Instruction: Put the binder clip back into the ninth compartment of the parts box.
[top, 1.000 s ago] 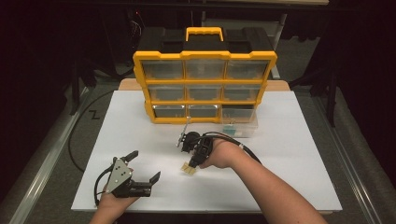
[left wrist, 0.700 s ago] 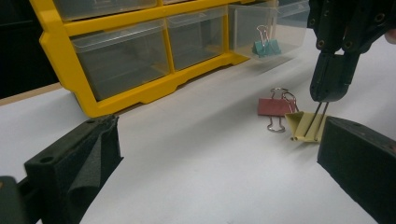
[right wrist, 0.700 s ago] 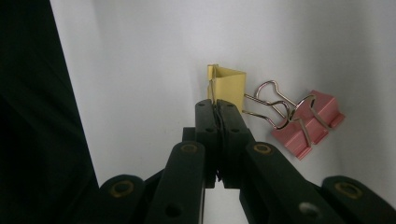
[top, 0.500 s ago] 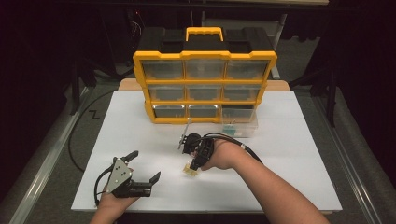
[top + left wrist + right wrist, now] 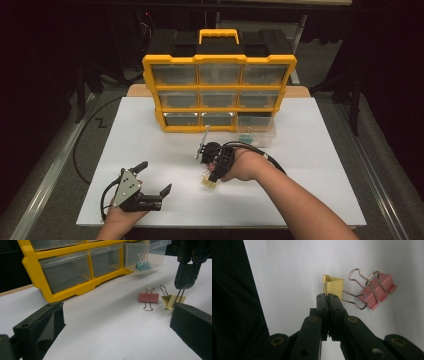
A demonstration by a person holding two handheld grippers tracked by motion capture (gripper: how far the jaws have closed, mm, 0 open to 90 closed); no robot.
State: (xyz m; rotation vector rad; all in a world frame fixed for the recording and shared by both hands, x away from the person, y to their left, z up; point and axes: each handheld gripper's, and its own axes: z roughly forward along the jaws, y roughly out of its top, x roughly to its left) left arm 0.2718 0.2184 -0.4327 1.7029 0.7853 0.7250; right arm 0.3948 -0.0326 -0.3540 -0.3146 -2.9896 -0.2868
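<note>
At centre frame of the high view, the right hand-held gripper [image 5: 210, 176] is clamped on the wire handle of a yellow binder clip [image 5: 333, 286] on the bench [image 5: 310, 165]. The left hand-held gripper [image 5: 150, 180], lower left, gapes empty. No writing is legible.

A matt yellow binder clip [image 5: 334, 285] with thin, shiny wire handles is seen beside a matt pink clip [image 5: 380, 289] of the same make. Both lie on a smooth, matt white board [image 5: 320, 150]. Behind them, a glossy yellow plastic cabinet [image 5: 150, 90] with clear plastic drawers is seen. The right gripper [image 5: 328, 298] is made of matt black plastic.
</note>
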